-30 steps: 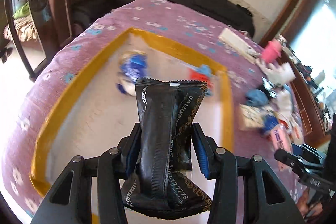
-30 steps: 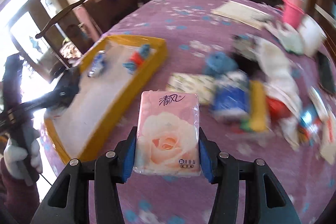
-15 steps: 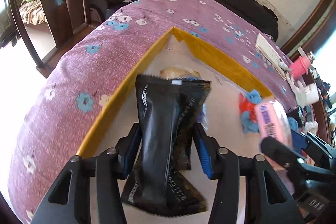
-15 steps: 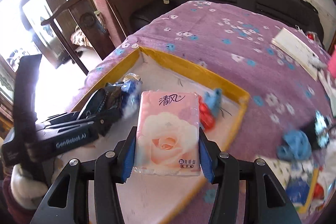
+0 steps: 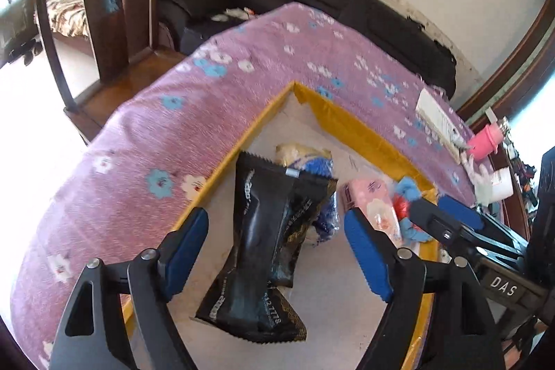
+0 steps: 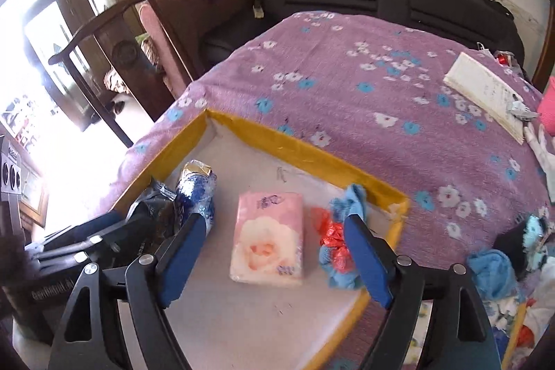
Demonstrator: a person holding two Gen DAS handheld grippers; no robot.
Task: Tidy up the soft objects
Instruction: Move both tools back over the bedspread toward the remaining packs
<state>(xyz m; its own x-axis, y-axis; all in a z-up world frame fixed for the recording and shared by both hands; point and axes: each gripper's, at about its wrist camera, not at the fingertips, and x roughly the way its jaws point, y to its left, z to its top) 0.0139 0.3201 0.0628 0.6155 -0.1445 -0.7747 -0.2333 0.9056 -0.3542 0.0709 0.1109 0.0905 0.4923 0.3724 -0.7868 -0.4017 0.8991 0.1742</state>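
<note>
**Both packs lie loose in the yellow tray**

Now my left gripper point(image 5: 275, 247) has its blue pads spread wide, touching nothing. Between them, apart from either pad, lies the black foil snack pack point(image 5: 267, 248), stretched lengthwise away from me on the white floor of the yellow-walled tray point(image 5: 350, 123). Just beyond the pack's far end sits a blue-and-gold wrapped pack point(image 5: 312, 162), partly hidden behind it.

My right gripper point(image 6: 274, 254) is likewise wide apart and holds nothing. The pink rose-printed tissue pack point(image 6: 269, 238) lies flat on the tray point(image 6: 305, 151) floor between the fingers, clear of both. Past the right finger is a bundle of blue cloth and crumpled red plastic point(image 6: 338, 240), near the tray's right wall. Off the left finger lies the blue-and-gold pack point(image 6: 196, 193), with the black snack pack point(image 6: 156, 210) beside it, half covered by my left gripper point(image 6: 104, 241).

The tray rests on a purple flowered cloth point(image 6: 347, 85). Far right of the right gripper is a heap of more soft things point(image 6: 499, 269), too blurred to name.
</note>
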